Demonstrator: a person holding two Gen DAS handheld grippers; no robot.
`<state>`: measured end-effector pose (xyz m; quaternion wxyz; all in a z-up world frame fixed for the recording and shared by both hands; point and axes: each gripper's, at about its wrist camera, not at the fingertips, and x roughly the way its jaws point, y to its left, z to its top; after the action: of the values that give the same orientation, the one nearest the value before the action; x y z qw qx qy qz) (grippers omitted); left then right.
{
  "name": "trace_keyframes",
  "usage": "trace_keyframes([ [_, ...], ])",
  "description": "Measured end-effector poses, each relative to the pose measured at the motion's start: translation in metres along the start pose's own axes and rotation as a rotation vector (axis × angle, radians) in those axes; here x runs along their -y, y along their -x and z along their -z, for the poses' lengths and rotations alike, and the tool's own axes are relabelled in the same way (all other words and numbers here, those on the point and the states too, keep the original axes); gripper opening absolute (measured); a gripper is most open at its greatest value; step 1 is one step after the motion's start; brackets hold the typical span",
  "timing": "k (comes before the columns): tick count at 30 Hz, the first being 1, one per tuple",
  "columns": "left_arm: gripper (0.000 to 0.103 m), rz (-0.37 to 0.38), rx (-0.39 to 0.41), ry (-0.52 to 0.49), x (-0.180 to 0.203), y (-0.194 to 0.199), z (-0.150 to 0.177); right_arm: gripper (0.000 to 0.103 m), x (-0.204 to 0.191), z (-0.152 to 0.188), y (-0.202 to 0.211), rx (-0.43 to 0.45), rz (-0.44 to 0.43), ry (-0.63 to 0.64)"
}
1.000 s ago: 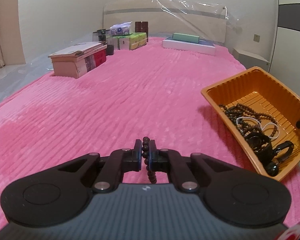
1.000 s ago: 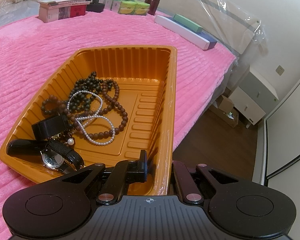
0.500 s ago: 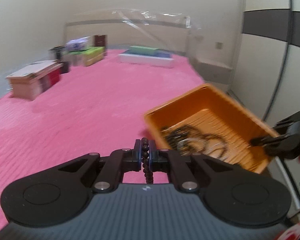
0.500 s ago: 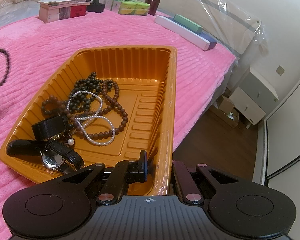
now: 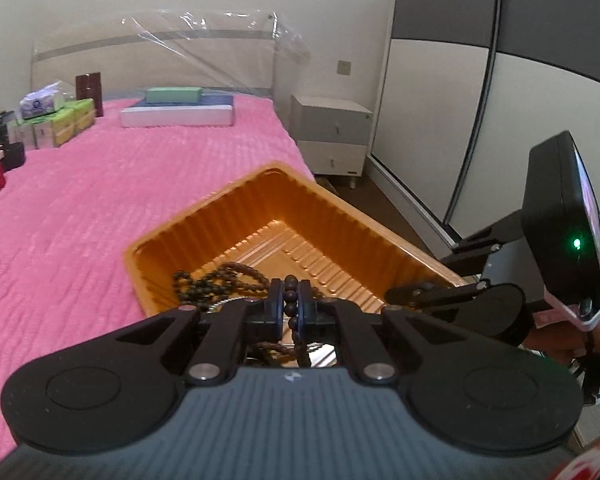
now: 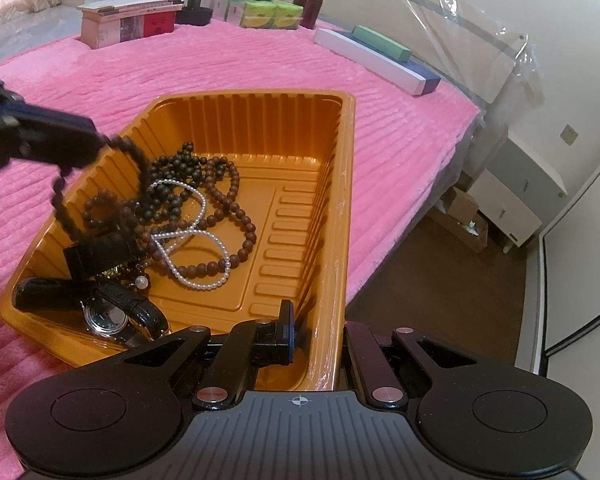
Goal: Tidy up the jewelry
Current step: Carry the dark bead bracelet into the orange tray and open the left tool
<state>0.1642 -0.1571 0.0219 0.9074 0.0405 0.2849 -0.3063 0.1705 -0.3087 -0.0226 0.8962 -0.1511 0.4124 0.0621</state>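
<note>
My left gripper (image 5: 291, 302) is shut on a dark bead bracelet (image 5: 290, 294) and hangs over the near end of the orange tray (image 5: 340, 220). In the right wrist view it comes in from the left (image 6: 88, 140), and the bracelet (image 6: 62, 204) dangles over the tray's left wall. My right gripper (image 6: 320, 336) is shut on the right wall of the tray (image 6: 260, 128) near its front corner. In the left wrist view it reaches in from the right (image 5: 404, 294). Inside lie brown bead strands (image 6: 240, 216), a pearl strand (image 6: 196, 284) and a black watch (image 6: 104, 318).
The tray sits on a pink bedspread (image 6: 100, 80) close to the bed's right edge, with floor (image 6: 440, 280) beyond. Books (image 6: 128, 20), tissue boxes (image 6: 268, 14) and long flat boxes (image 6: 376, 60) stand at the far end. A nightstand (image 5: 332, 132) and wardrobe (image 5: 440, 100) are nearby.
My left gripper has swung to the right with the bracelet, from above the bare bedspread to above the tray. The right gripper has kept still on the tray wall.
</note>
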Motion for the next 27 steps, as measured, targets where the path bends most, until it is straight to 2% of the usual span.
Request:
trace_keyframes([
  [19,0.006,0.003,-0.039,-0.028,0.009,-0.023,0.003,0.006,0.002,0.001,0.000,0.001,-0.006,-0.004],
  [21,0.025,-0.002,-0.044,-0.035,0.009,-0.024,0.004,0.006,0.002,0.001,0.000,0.001,-0.006,-0.003],
  [25,0.027,-0.030,-0.025,-0.022,0.002,-0.018,0.004,0.006,0.002,0.001,0.000,0.001,-0.007,-0.004],
  [27,0.035,-0.057,-0.005,-0.005,-0.006,-0.010,0.006,0.006,0.003,0.000,0.000,0.001,-0.011,-0.004],
])
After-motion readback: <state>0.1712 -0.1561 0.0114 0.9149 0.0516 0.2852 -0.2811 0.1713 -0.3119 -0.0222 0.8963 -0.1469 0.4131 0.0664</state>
